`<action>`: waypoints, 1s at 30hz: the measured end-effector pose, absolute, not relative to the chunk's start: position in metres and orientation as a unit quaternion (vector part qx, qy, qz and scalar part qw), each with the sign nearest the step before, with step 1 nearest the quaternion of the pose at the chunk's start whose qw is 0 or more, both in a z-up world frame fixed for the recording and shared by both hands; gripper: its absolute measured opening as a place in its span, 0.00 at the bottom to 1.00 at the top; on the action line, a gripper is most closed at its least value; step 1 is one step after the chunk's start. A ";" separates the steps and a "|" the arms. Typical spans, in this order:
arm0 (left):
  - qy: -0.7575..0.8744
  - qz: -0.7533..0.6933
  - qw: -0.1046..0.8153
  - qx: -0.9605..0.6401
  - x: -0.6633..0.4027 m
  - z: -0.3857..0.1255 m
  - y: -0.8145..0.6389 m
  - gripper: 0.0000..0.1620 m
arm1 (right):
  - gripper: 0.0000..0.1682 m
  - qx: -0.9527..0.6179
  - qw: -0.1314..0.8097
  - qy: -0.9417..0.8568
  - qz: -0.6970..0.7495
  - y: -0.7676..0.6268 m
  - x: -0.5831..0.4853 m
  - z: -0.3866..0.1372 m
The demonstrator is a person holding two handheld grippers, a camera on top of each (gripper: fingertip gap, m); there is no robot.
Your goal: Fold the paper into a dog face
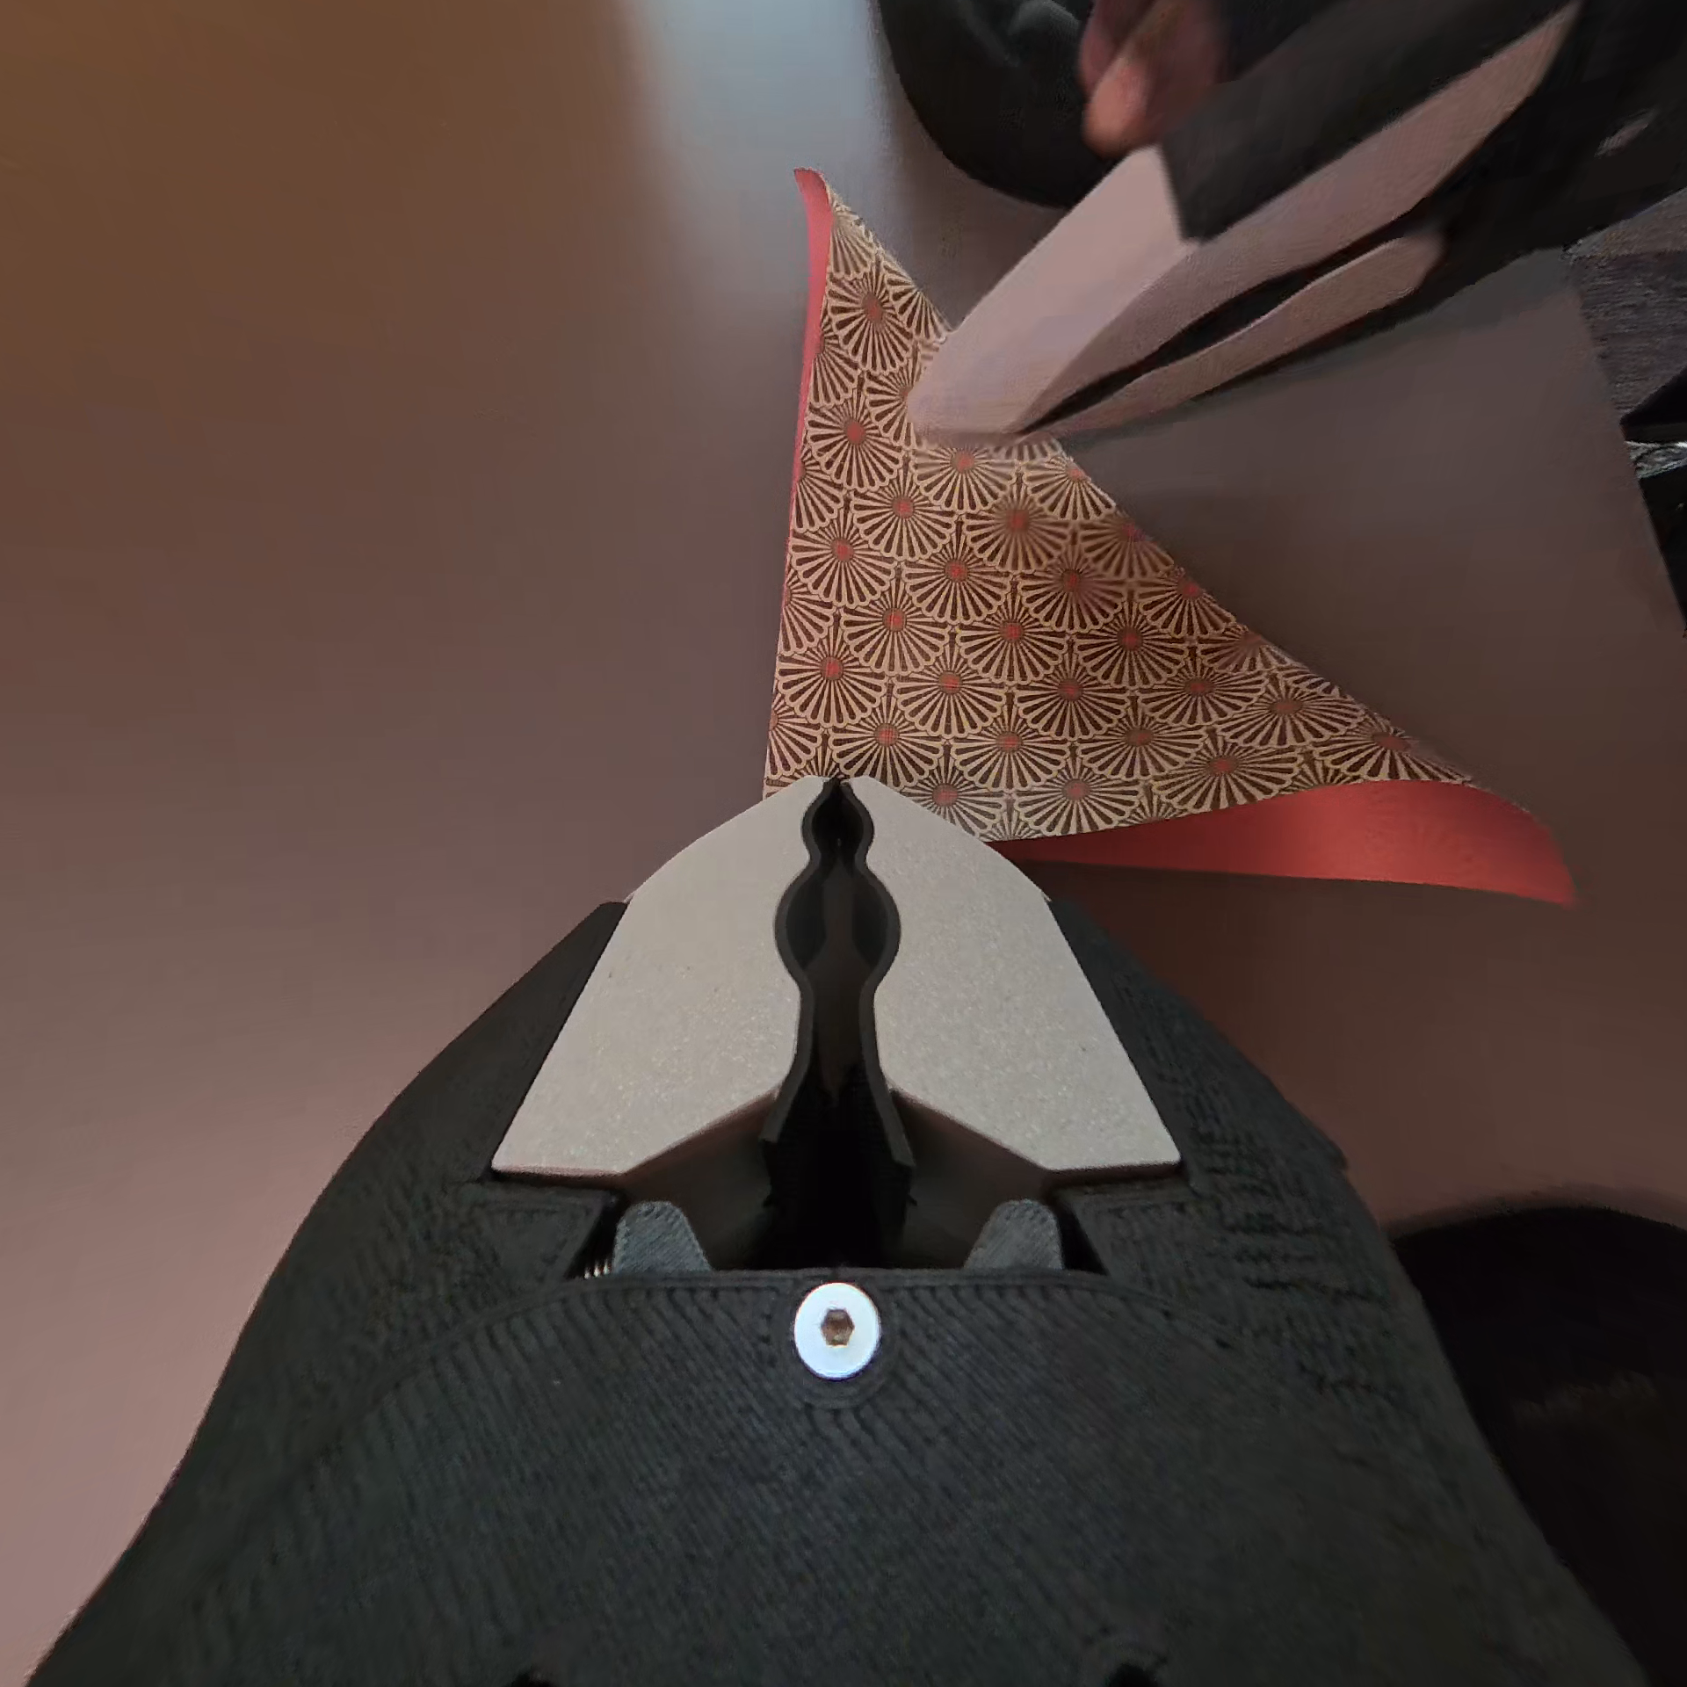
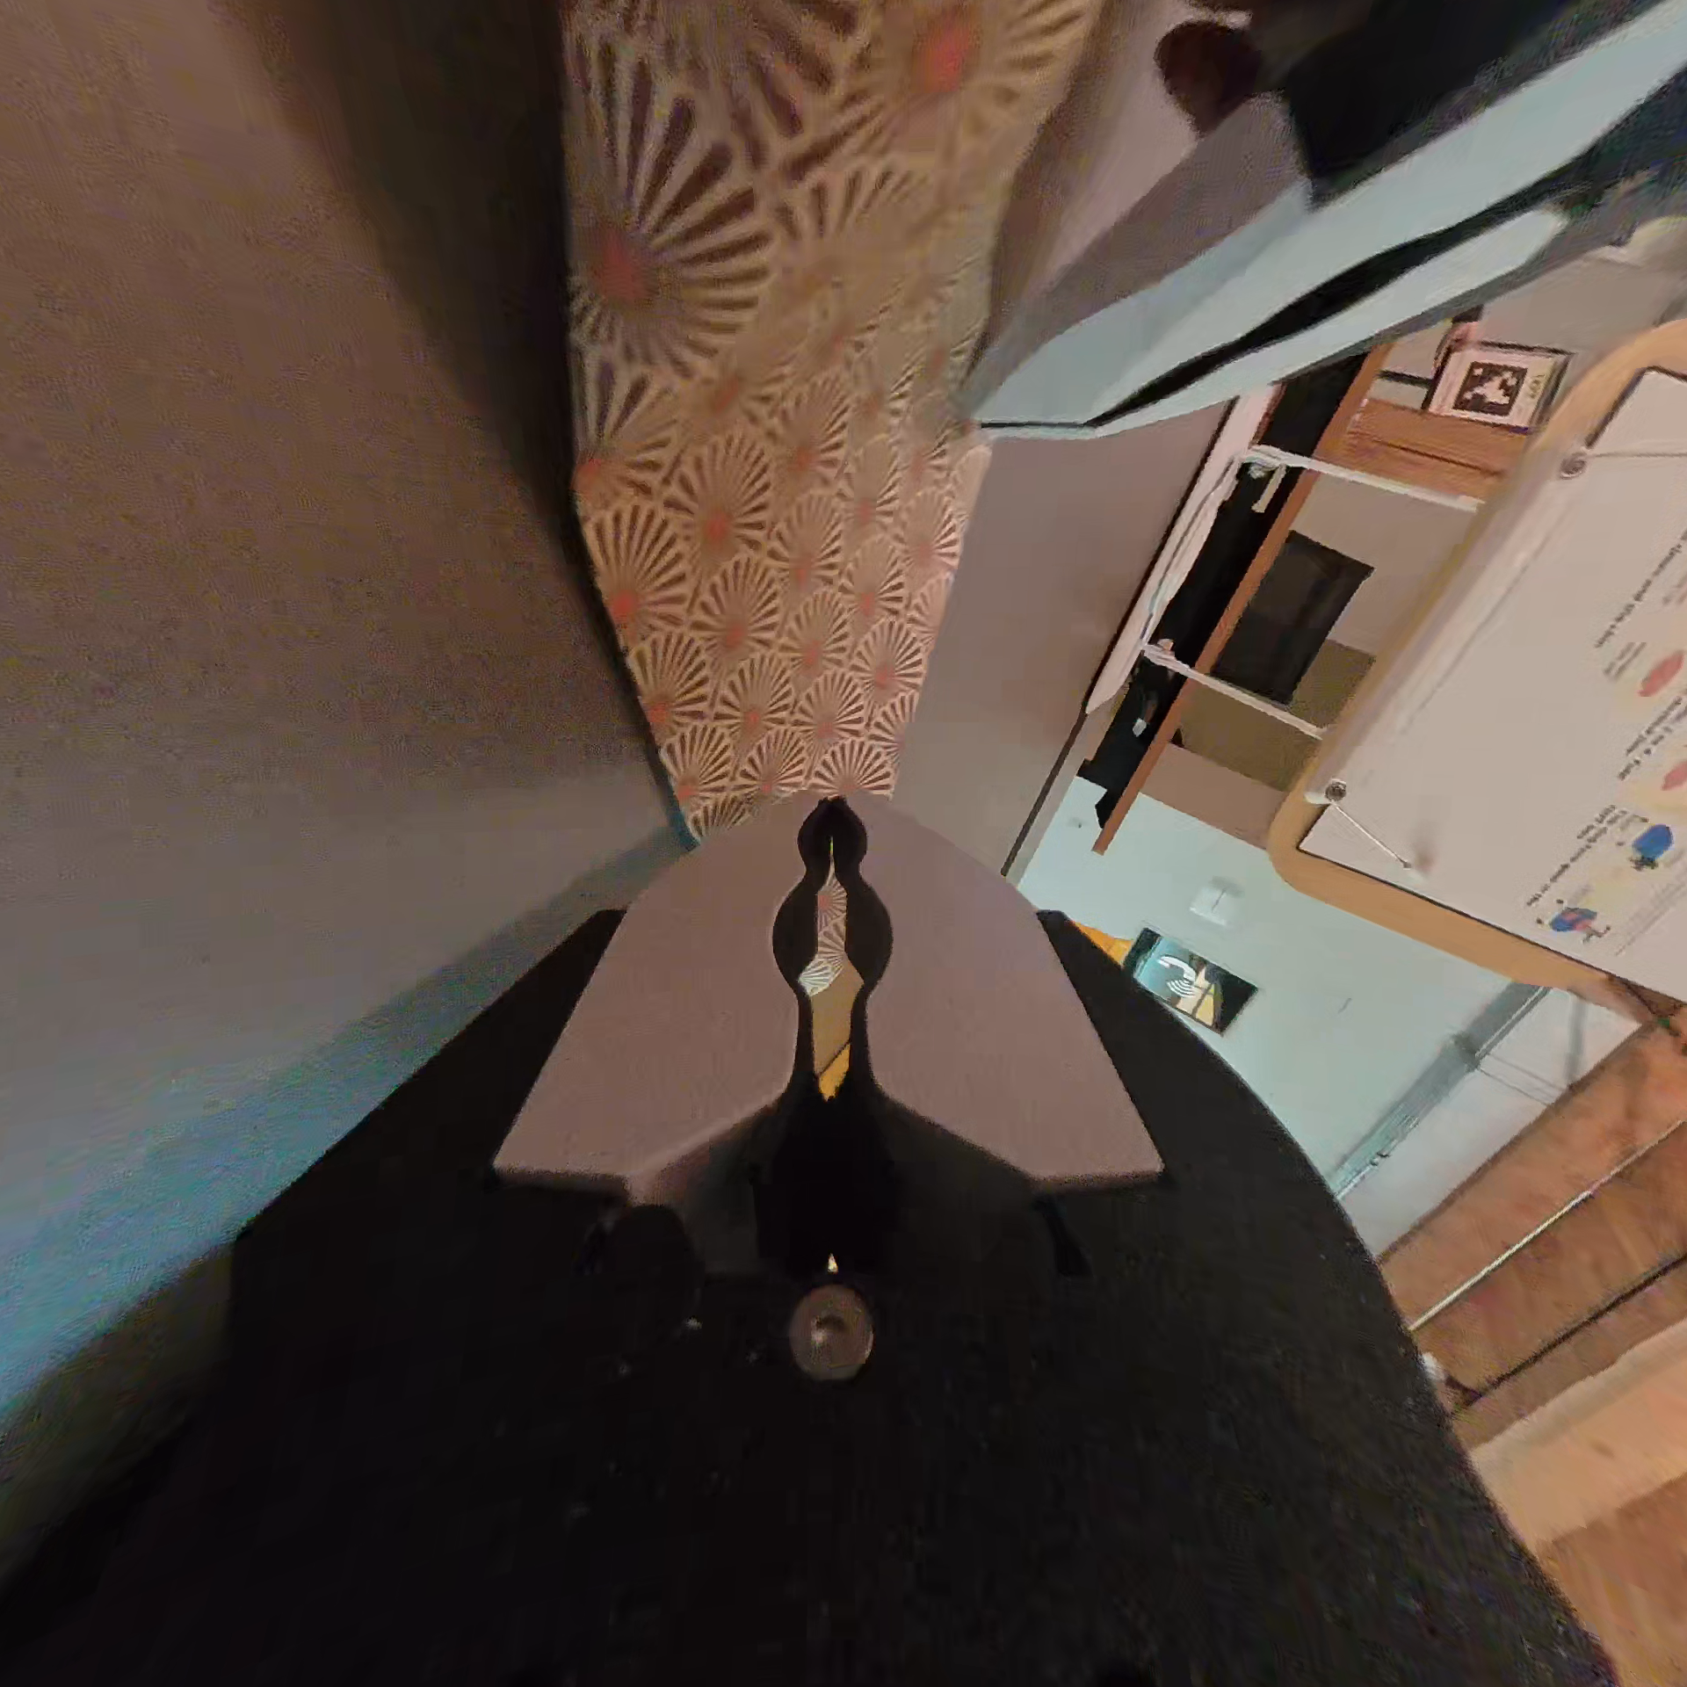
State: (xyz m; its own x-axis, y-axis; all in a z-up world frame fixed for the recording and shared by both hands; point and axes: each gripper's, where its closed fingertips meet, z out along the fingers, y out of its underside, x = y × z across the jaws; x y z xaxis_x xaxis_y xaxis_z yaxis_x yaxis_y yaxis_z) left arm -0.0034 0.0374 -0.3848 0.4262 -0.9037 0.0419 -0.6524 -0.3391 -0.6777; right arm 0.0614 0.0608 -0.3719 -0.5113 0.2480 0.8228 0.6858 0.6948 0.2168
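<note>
Patterned brown-and-cream paper with a red underside is lifted off the pale table, pinched at two corners by the left gripper and, seemingly, the right gripper. A first diagonal fold is judged underway; corner alignment is needed next.

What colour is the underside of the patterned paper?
Plain red underside of the fan-patterned paper; clearest in the left wrist view.

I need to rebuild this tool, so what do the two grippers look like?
Both match. The left hand-held gripper has a black, ridged printed body, a silver hex screw, and two pale grey wedge fingers with dark wavy inner edges. The right hand-held gripper looks the same.
</note>
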 end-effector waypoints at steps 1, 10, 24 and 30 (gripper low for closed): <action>0.489 -0.212 0.297 -0.792 -0.005 -0.385 0.037 0.01 | 0.00 -0.275 0.394 -0.829 -0.286 0.068 0.065 -0.377; 0.460 -0.216 0.306 -0.805 -0.020 -0.385 0.033 0.01 | 0.00 -0.289 0.421 -0.811 -0.285 0.113 0.079 -0.352; 0.459 -0.220 0.306 -0.805 -0.021 -0.385 0.033 0.01 | 0.00 -0.332 0.371 -0.804 -0.326 0.145 0.092 -0.371; 0.461 -0.216 0.306 -0.805 -0.021 -0.384 0.033 0.01 | 0.00 -0.252 0.411 -0.841 -0.246 0.099 0.055 -0.380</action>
